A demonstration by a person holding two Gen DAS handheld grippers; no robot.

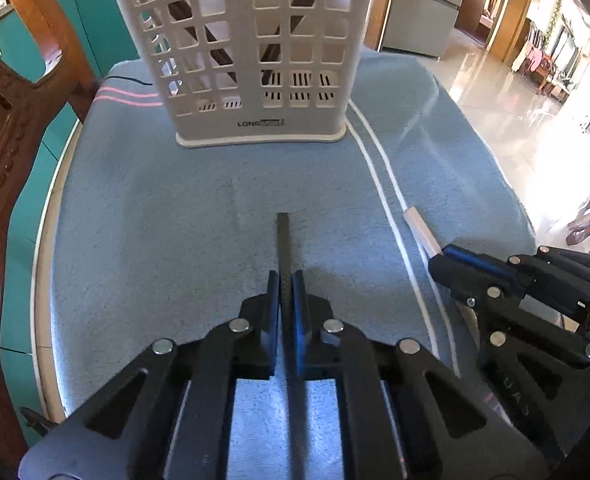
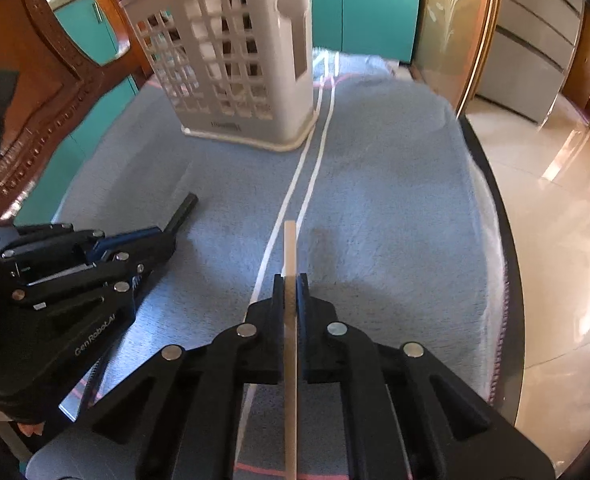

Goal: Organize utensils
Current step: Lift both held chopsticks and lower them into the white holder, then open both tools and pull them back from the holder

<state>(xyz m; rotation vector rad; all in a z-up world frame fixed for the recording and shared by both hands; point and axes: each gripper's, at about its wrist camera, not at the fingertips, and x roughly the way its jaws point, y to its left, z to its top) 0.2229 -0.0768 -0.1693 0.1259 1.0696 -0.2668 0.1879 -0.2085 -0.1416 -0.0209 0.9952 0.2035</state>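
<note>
**Both grippers loaded, one chopstick each**

My left gripper (image 1: 286,280) is pinched on a black chopstick (image 1: 283,240). The stick runs straight down the midline between the pads, passes back under the camera, and its square end sticks out ahead of the fingertips, pointing toward the white utensil holder (image 1: 251,52). No gap shows between pads and stick.

My right gripper (image 2: 291,280) is pressed together on a pale, cream-coloured chopstick (image 2: 289,248). Same arrangement: the stick lies along the centre line, its tip projects forward past the fingertips, and the rest runs back out of the lower edge of the view.

The two grippers sit side by side above the blue towel (image 1: 155,208), close but not touching (each shows at the edge of the other's camera). Both point down at a slant toward the cloth.

The holder stands upright on the towel's far part, well ahead of both tips, beside two white stripes (image 2: 303,168) in the cloth. Through its grid wall I can see dark sticks already leaning inside; I cannot tell which compartment.
</note>
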